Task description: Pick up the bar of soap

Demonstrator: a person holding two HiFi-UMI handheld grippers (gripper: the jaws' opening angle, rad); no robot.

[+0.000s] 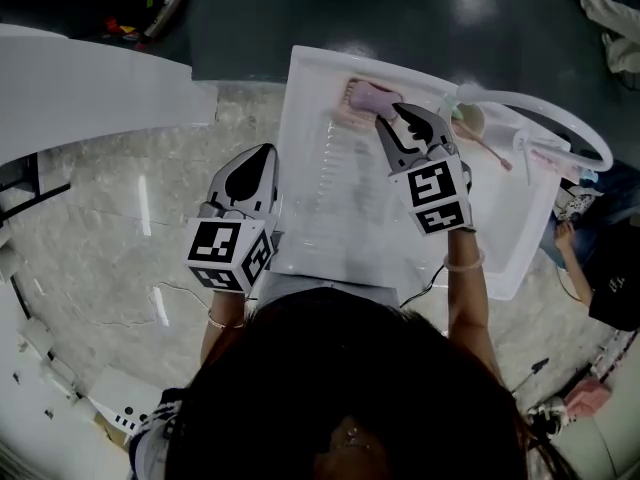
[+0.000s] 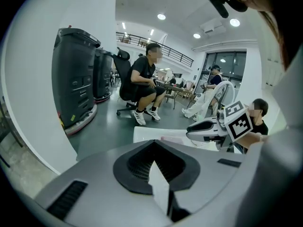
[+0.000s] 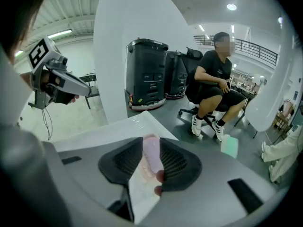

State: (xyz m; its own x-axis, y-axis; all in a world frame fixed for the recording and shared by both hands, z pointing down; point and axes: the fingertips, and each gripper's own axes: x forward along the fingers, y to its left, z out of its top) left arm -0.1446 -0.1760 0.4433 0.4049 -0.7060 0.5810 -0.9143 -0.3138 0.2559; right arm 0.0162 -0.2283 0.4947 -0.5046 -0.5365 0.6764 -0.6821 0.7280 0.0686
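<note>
A lilac bar of soap point(image 1: 372, 96) lies on a pink dish point(image 1: 347, 111) at the far end of the white basin point(image 1: 330, 218). My right gripper point(image 1: 388, 118) points at it, tips just short of the bar on its right side. In the right gripper view the soap point(image 3: 150, 156) fills the narrow gap between the jaws of the right gripper point(image 3: 151, 143), which stand slightly apart; I see no pad pressing on it. My left gripper point(image 1: 262, 154) hovers at the basin's left rim, jaws together and holding nothing; in its own view the left gripper point(image 2: 154, 144) shows a closed seam.
A cup point(image 1: 468, 118) and a pink-handled brush point(image 1: 492, 148) sit at the basin's far right, under a white curved rail point(image 1: 570, 128). A marble counter point(image 1: 110, 218) lies to the left. A seated person point(image 3: 215, 86), black bins point(image 3: 147, 70) and a green bottle point(image 3: 230, 145) stand beyond.
</note>
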